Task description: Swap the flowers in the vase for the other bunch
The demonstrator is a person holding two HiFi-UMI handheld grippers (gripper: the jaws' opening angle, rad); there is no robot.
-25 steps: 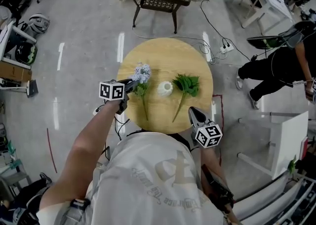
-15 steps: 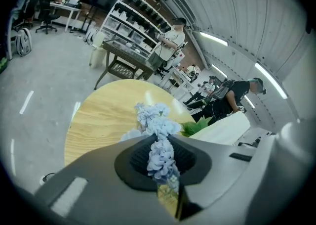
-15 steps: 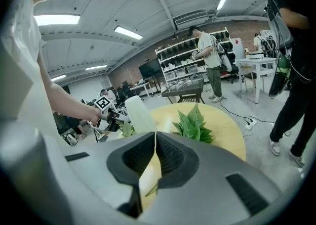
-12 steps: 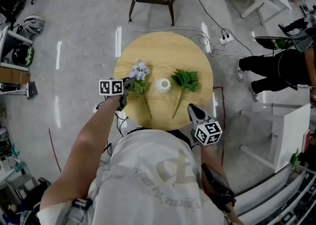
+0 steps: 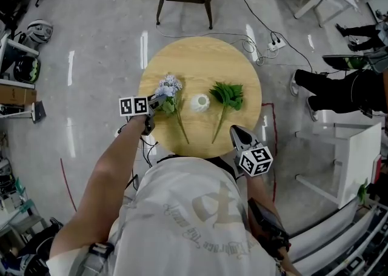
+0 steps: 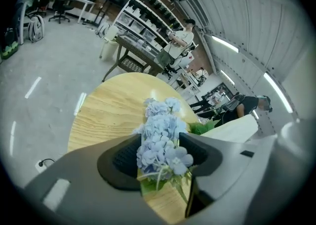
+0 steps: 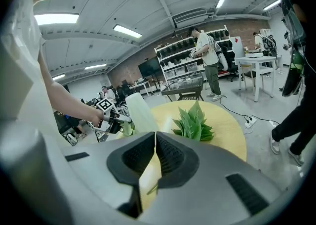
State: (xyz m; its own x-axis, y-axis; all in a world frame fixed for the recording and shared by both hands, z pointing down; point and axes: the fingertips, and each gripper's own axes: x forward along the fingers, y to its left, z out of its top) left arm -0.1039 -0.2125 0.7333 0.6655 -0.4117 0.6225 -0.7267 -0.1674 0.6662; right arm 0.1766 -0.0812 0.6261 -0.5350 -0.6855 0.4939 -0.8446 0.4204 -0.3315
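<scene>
Matt pale wooden table, glossy grey floor, smooth white vase.

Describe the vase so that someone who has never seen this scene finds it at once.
Find the round wooden table on the grey floor. Near its centre, between the blue flower bunch on the left and the green leafy bunch on the right, stands the vase. It is small, white and upright, while both bunches lie flat.
</scene>
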